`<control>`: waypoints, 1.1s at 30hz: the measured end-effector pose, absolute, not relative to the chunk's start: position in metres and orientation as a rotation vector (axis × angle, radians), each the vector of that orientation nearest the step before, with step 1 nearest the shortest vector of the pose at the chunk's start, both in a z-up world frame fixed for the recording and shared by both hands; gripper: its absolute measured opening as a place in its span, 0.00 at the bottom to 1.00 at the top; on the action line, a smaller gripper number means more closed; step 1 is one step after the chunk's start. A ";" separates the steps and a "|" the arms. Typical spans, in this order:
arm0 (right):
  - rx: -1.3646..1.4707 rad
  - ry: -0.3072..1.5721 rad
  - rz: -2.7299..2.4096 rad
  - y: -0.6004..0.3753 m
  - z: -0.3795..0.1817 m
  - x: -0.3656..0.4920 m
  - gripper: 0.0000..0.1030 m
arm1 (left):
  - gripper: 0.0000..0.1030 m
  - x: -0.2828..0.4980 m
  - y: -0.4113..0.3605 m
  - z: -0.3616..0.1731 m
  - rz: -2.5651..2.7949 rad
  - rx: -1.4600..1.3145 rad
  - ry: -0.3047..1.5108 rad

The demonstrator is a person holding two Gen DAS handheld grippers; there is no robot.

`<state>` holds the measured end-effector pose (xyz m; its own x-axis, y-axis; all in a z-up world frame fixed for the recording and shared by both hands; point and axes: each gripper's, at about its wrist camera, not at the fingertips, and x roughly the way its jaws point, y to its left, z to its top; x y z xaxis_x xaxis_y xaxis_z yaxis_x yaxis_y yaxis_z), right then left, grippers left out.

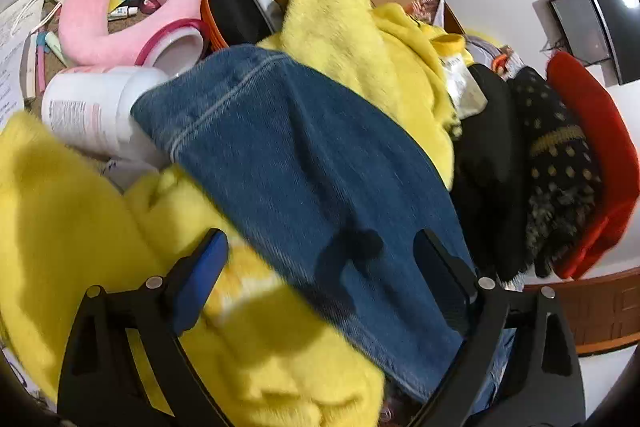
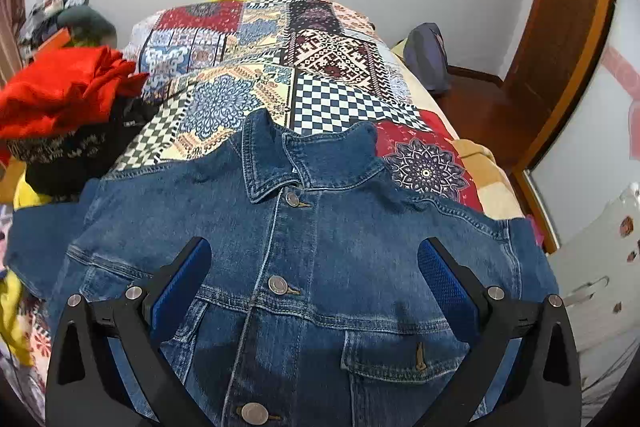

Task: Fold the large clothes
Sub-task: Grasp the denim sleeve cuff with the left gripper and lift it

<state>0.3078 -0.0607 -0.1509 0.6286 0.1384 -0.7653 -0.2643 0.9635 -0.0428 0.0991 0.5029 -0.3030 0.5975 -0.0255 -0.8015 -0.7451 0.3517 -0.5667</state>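
Right wrist view, right gripper wide apart – over denim jacket, grasping nothing

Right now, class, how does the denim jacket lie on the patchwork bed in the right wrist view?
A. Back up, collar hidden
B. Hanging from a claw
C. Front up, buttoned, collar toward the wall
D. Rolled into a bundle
C: the jacket lies spread on the bed, its buttons fastened and collar at the far end.

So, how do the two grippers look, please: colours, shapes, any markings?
Both look alike. The left gripper and right gripper have black angular frames with silver round bolts and two fingers faced with blue textured pads. No cables or markings show.
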 end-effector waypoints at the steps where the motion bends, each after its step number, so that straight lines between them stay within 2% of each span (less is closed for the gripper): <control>1: -0.169 0.862 0.232 -0.058 -0.152 0.309 1.00 | 0.89 0.101 0.505 -0.304 0.553 -1.113 0.819; 3: -0.190 0.867 0.232 -0.055 -0.153 0.310 1.00 | 0.89 0.107 0.509 -0.306 0.610 -1.054 0.796; 5: -0.207 0.870 0.233 -0.052 -0.155 0.311 1.00 | 0.81 0.113 0.513 -0.314 0.667 -1.011 0.824; 7: -0.217 0.869 0.229 -0.050 -0.155 0.310 1.00 | 0.80 0.119 0.515 -0.320 0.676 -0.989 0.837; 9: -0.216 0.868 0.231 -0.051 -0.153 0.309 1.00 | 0.72 0.122 0.511 -0.314 0.686 -0.938 0.827; 11: -0.210 0.865 0.233 -0.051 -0.150 0.307 1.00 | 0.51 0.123 0.508 -0.307 0.715 -0.886 0.825; 12: -0.207 0.864 0.235 -0.052 -0.149 0.307 1.00 | 0.43 0.124 0.507 -0.303 0.731 -0.860 0.832; 14: -0.196 0.861 0.243 -0.053 -0.146 0.304 1.00 | 0.18 0.124 0.504 -0.294 0.744 -0.823 0.840; 17: -0.184 0.853 0.253 -0.055 -0.142 0.299 1.00 | 0.06 0.123 0.498 -0.279 0.769 -0.744 0.857; 26: -0.143 0.806 0.281 -0.070 -0.126 0.286 1.00 | 0.04 0.132 0.442 -0.171 0.670 -0.486 0.715; 33: -0.123 0.752 0.303 -0.085 -0.111 0.279 1.00 | 0.04 0.161 0.368 -0.079 0.484 -0.366 0.560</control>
<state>0.2792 -0.0848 -0.1114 0.6892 0.2259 -0.6885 -0.3136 0.9495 -0.0024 0.1609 0.3685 -0.0794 0.7412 0.3338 -0.5824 -0.5273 0.8264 -0.1975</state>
